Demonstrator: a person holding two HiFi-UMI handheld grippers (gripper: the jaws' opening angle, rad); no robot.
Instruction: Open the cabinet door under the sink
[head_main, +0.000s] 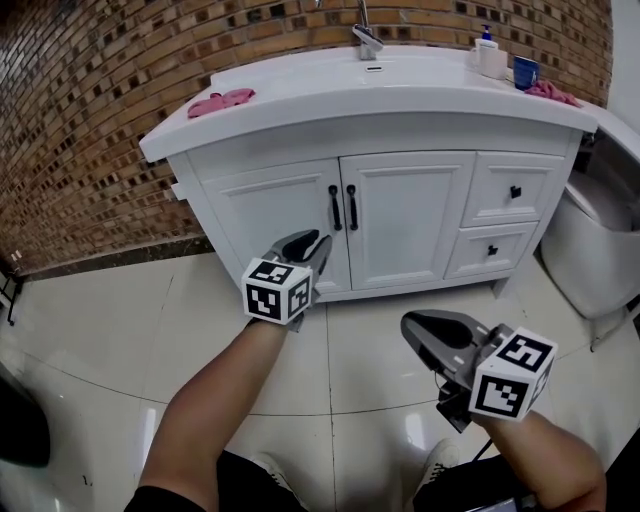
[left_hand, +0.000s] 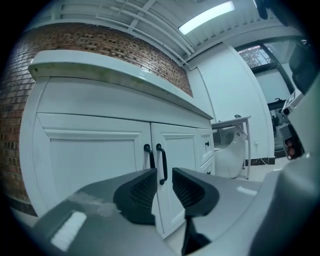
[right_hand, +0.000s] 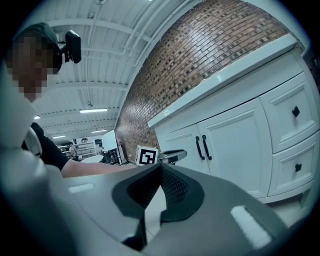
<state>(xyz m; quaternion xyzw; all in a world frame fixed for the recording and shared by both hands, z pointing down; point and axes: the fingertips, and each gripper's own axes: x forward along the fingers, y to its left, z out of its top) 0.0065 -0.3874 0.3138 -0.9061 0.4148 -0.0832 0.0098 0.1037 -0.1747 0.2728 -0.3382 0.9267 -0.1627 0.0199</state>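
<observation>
From the head: two tools low before the sink cabinet (head_main: 380, 135). Left tool (head_main: 318, 242) near the two black handles (head_main: 335, 207), at the meeting edges of two shut doors (head_main: 405, 215); right tool (head_main: 412, 322) well apart. Two drawers (head_main: 514, 190) at right.
From the left tool: spread, pinching nothing, aimed at both handles.
From the right tool: pressed together, empty.

Left cabinet door (head_main: 265, 215): lower corner hidden behind left gripper (head_main: 315, 242). Faucet (head_main: 366, 38): top cut off. Toilet (head_main: 595, 240): right side cut off.
</observation>
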